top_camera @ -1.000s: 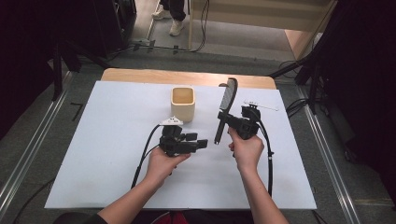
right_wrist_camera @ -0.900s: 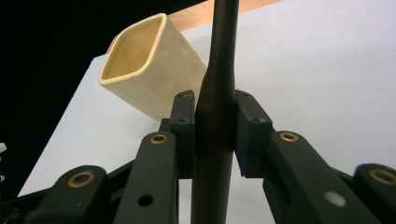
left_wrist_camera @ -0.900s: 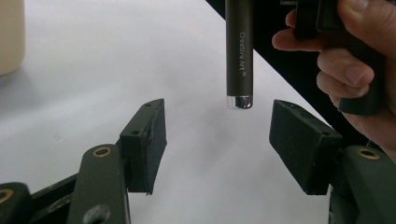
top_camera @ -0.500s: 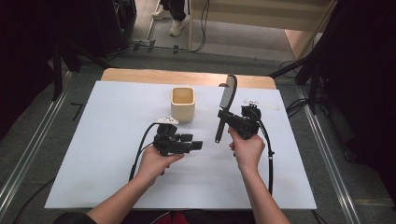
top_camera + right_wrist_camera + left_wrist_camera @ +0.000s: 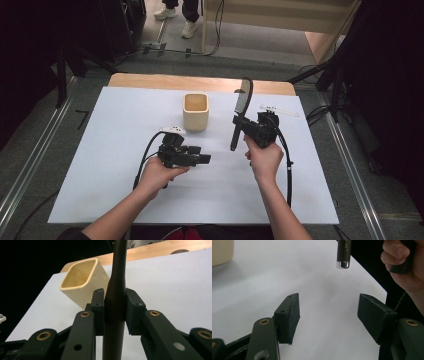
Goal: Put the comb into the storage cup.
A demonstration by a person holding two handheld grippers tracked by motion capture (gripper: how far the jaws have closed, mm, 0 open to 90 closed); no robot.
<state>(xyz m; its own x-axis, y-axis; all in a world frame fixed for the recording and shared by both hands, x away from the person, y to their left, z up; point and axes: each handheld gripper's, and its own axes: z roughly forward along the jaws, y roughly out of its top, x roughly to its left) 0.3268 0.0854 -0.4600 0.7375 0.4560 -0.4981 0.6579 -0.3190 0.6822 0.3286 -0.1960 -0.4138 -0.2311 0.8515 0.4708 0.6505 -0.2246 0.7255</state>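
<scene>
Here the white table (image 5: 100,200) carries the work, and a cream square cup (image 5: 195,111) stands near the middle of its far edge, open mouth up. The right gripper (image 5: 246,126) is closed tightly on a long dark hairbrush (image 5: 242,112), both pads pressing the handle near its middle; in the right gripper view the handle (image 5: 115,307) runs straight up between the jaws. The brush is held almost upright above the table, a little right of the cup, its long axis running from the near side toward the far edge, with the bristle end far and high and the handle end hanging near and low. The left gripper (image 5: 202,160) holds nothing and its jaws stand wide apart, having just opened a little more. It lies level, pointing to the right toward the low handle end; in the left gripper view this metal-capped tip (image 5: 343,255) hangs beyond the open jaws, apart from both pads. I judge the left hand is the nearer one to take this free end, and the cup is just beyond both grippers
</scene>
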